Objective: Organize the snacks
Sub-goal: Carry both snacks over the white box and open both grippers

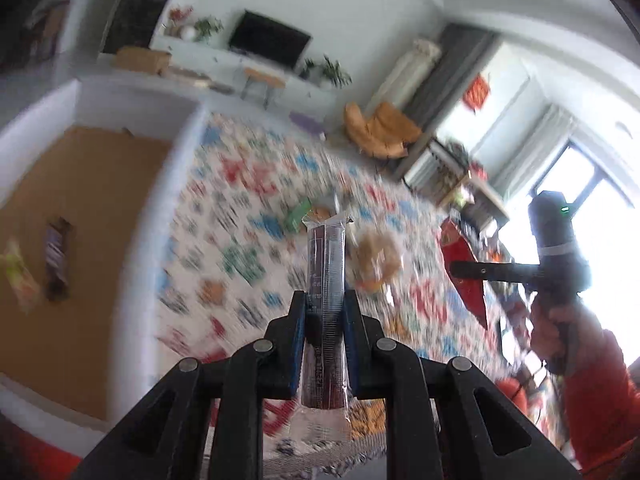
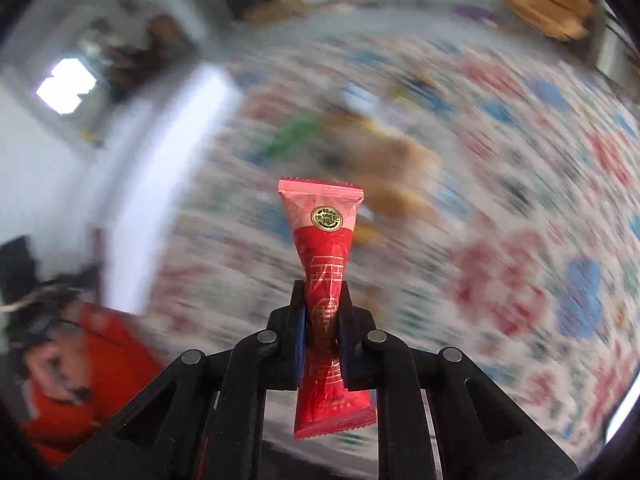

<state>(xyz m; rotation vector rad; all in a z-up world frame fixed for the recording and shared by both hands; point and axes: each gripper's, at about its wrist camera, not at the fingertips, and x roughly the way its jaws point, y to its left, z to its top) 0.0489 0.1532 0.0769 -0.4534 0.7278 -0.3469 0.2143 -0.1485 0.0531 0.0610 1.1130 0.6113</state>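
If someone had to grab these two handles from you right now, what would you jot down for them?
Left gripper: shut on a dark snack bar in clear wrap, held off the floor.
Right gripper: shut on a red snack packet, also lifted.
White box with cardboard floor, on the left: already holds a dark bar and a yellow-green packet.
Still loose on the patterned mat: a green packet and some brownish snacks, blurred.
Left to do: probably drop both held snacks in the box, then collect the rest.

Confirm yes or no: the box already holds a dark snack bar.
Yes, a dark snack bar lies on the brown floor of the box, beside a yellowish packet.
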